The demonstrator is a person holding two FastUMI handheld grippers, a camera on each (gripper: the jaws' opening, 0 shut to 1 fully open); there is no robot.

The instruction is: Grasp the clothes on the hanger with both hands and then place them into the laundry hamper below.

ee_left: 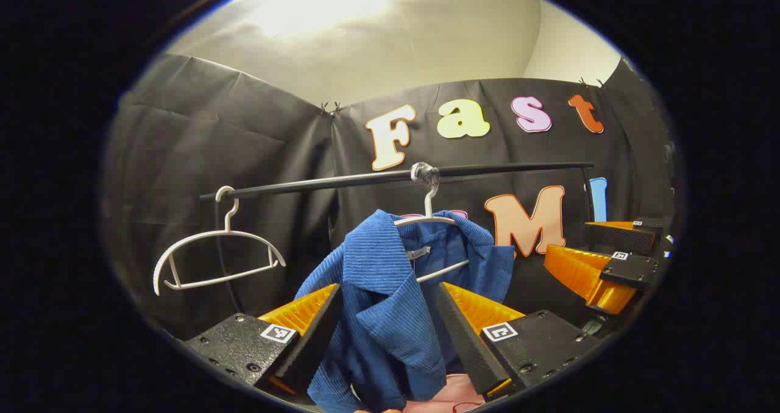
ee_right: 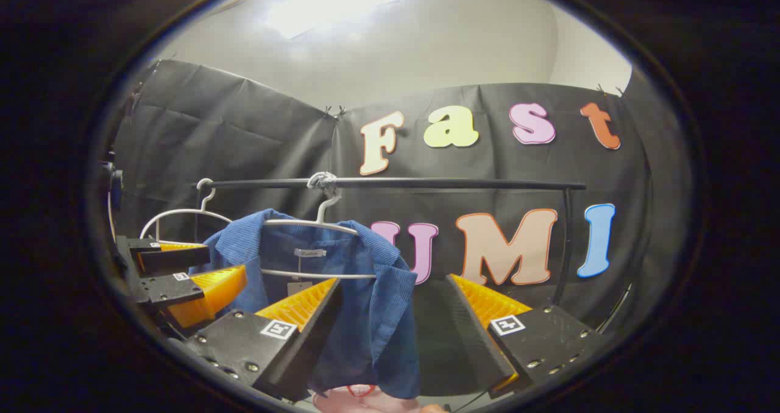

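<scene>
The left tongs [ee_left: 387, 315] stood with fingers apart around the front fold of the blue shirt [ee_left: 390, 303], not pressing it, and the right tongs [ee_right: 393, 315] were likewise spread wide, the shirt's edge hanging between their fingers. The shirt hung on a white hanger [ee_right: 317, 242] from the black rail [ee_right: 426, 183]. An empty white hanger [ee_left: 213, 254] hung farther along the rail.

shirt [ee_left: 390, 303] on hanger [ee_left: 429, 218] under rail [ee_left: 365, 180] | spare hanger [ee_left: 213, 248] left
</scene>
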